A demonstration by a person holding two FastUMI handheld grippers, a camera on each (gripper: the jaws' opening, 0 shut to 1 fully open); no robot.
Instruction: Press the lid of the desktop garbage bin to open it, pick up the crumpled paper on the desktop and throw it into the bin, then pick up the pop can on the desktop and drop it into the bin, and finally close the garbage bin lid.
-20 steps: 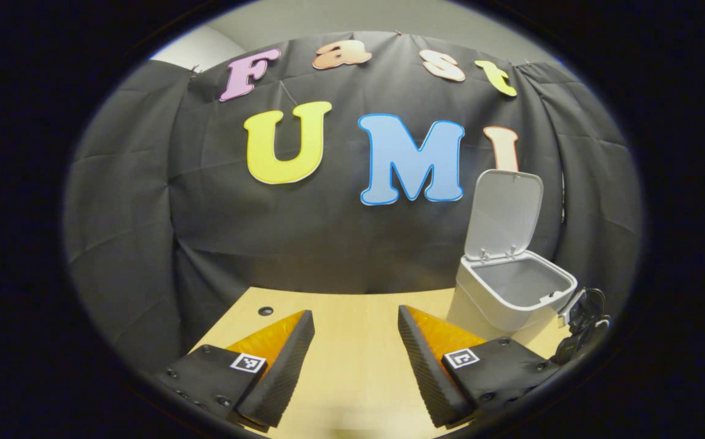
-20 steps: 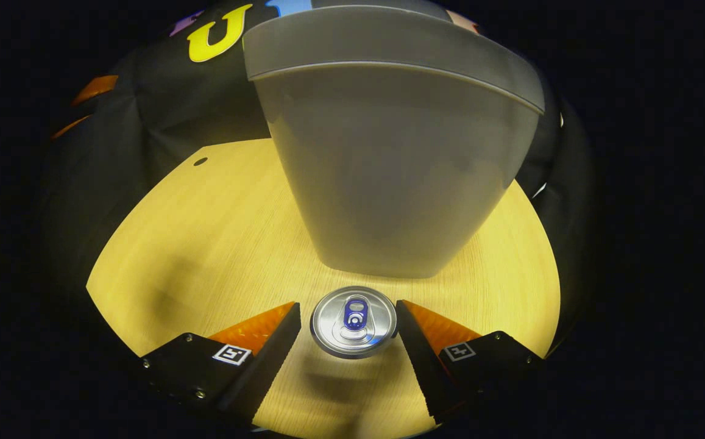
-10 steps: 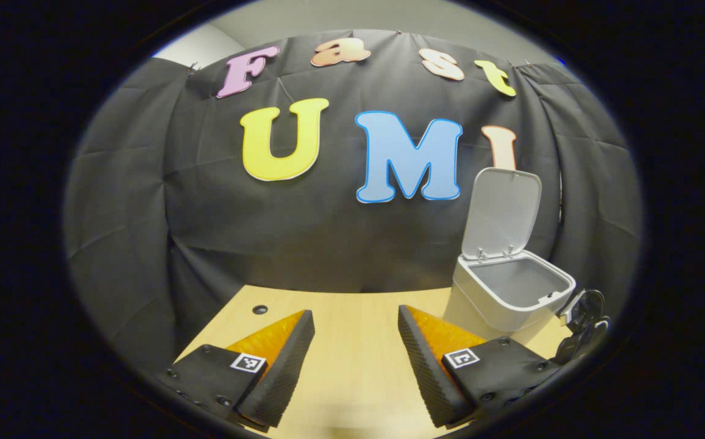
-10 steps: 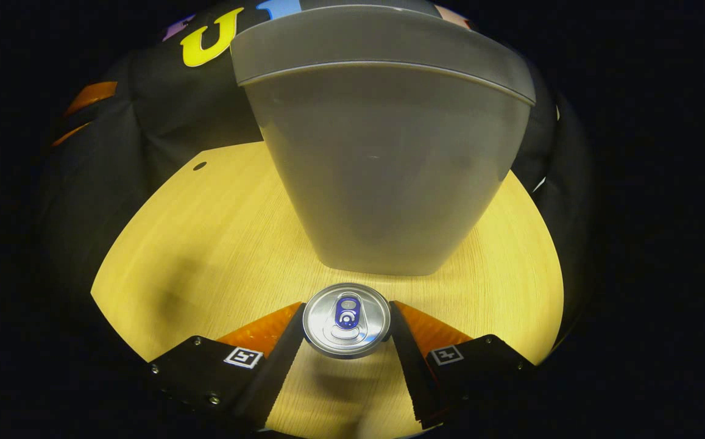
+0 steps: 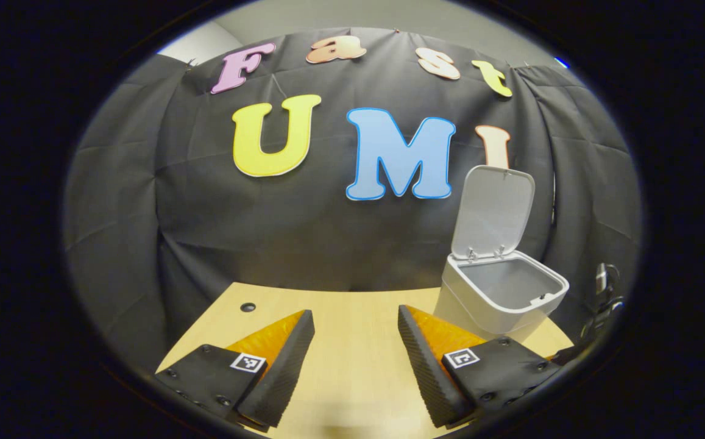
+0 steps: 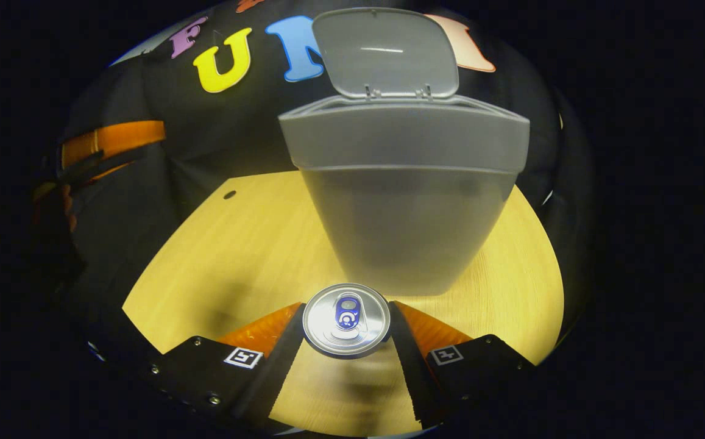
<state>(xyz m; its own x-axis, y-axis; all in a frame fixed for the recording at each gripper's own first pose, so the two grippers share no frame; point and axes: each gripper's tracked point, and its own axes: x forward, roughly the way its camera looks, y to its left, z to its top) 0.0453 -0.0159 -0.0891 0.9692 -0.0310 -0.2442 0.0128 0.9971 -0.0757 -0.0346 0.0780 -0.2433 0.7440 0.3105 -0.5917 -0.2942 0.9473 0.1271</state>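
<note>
A: Where does the pop can (image 6: 347,319) sit?

B: At about six o'clock in the right gripper view, upright, seen from above with its pull tab up. The right gripper (image 6: 346,332) has both fingers pressed to its sides, one at nine o'clock of the lid and one at three o'clock, so the claw is closed to the can's width and grips it.

A: How would it handle?

B: Judging by the look, it is a thin aluminium can: light if empty, smooth and rather slippery, and easily dented. A hold across the cylindrical wall just below the top rim, as here, seems right; a hard squeeze could buckle it, a weak one could let it slide.

A: And the bin?

B: The desktop garbage bin (image 6: 404,201) stands just beyond the can at twelve o'clock, its lid (image 6: 386,52) raised upright at the back, the mouth open. The can appears to be lower than the rim, so it likely needs lifting over the front edge before release.

A: The other claw?

B: In the left gripper view the left gripper (image 5: 355,356) is spread wide with nothing between its fingers, over the wooden desktop (image 5: 352,317). The bin (image 5: 501,296) lies at its three to four o'clock, interior (image 5: 504,283) in sight; whether the crumpled paper is inside cannot be told.

A: Anything else?

B: A small dark hole (image 5: 247,306) in the desktop at nine o'clock.
</note>
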